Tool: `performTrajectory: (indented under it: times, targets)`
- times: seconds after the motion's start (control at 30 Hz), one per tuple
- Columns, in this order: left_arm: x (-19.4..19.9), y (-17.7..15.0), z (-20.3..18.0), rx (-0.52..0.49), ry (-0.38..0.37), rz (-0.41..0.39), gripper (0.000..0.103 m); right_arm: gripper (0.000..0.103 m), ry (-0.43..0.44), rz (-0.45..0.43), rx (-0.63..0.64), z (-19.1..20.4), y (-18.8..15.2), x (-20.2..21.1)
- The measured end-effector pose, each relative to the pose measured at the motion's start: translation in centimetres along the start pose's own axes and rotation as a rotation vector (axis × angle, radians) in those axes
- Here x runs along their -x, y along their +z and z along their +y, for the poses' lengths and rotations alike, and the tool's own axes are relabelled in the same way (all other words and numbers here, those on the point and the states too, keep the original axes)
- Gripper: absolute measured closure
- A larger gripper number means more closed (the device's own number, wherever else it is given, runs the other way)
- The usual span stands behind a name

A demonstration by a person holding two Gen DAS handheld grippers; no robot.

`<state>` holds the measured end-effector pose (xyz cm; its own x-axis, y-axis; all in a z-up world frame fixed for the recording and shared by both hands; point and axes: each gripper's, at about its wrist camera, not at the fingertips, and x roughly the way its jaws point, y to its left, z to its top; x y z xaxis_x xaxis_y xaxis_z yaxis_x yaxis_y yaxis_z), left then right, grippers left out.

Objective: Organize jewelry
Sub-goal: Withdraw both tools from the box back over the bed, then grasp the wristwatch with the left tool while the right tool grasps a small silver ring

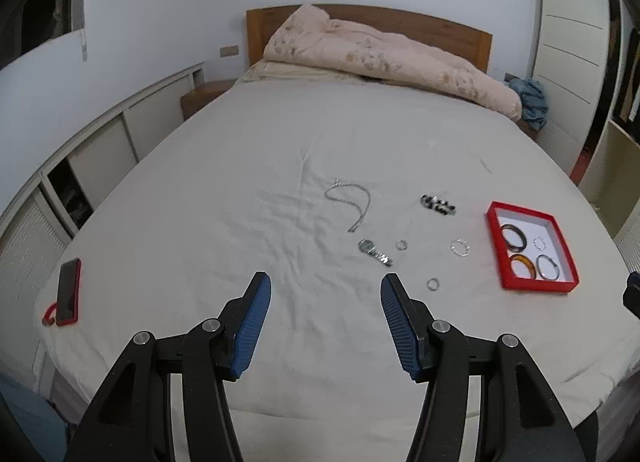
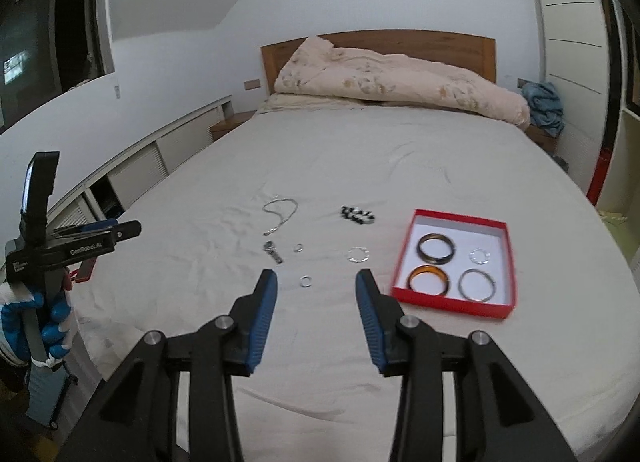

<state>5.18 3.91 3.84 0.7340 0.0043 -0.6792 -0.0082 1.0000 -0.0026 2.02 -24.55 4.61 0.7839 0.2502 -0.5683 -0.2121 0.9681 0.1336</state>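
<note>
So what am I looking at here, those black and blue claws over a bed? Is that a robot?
No robot: a person holds a two-fingered tool in each hand, and each tool has a camera looking along its fingers. One picture is from the left tool, the other from the right tool; the latter also shows the gloved hand holding the left one. Both tools are open and hold nothing. On the bed sheet lie a chain, a watch, a beaded bracelet and small rings. A red tray already holds four bangles. A phone lies aside.
</note>
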Motion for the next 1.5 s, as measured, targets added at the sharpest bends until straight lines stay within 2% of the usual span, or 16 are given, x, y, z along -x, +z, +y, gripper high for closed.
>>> performTrajectory:
  times: [0.17,0.43,0.57,1.07,1.17,1.27,1.33,1.4,1.43,1.47,1.5]
  targets:
    - [-4.1,-1.2,0.1,0.004,0.021,0.053,0.046,0.064,0.039,0.056,0.004,0.6,-1.5,-4.1]
    - [-12.0,-2.1,-1.2,0.024,0.002,0.148,0.047,0.064,0.065,0.156,-0.023,-0.4,-3.1,-12.3]
    - [-15.7,-1.8,-1.6,0.035,-0.012,0.190,0.047,0.064,0.078,0.206,-0.019,-0.8,-3.5,-16.2]
    - [-25.1,1.5,-4.2,0.022,-0.105,0.248,0.049,0.064,0.157,0.311,-0.004,-0.4,-4.1,-27.1]
    - [-27.0,1.7,-4.8,0.016,-0.109,0.273,0.053,0.064,0.159,0.328,0.014,0.0,-4.4,-28.7]
    - [-28.4,1.4,-5.0,0.019,-0.113,0.299,0.063,0.065,0.156,0.338,0.026,0.3,-4.7,-29.8]
    - [-28.6,1.1,-5.1,0.016,-0.111,0.294,0.066,0.066,0.144,0.343,0.053,0.7,-5.0,-30.3]
    - [-28.7,1.1,-5.3,0.017,-0.121,0.289,0.073,0.071,0.132,0.343,0.072,0.9,-5.1,-30.5]
    - [-28.6,1.2,-5.4,0.018,-0.129,0.289,0.078,0.078,0.129,0.342,0.077,1.0,-5.1,-30.6]
    - [-28.6,1.3,-5.4,0.017,-0.134,0.289,0.078,0.084,0.127,0.342,0.079,0.9,-5.1,-30.7]
    - [-28.6,1.3,-5.5,0.015,-0.133,0.286,0.079,0.084,0.129,0.342,0.078,0.8,-5.0,-30.8]
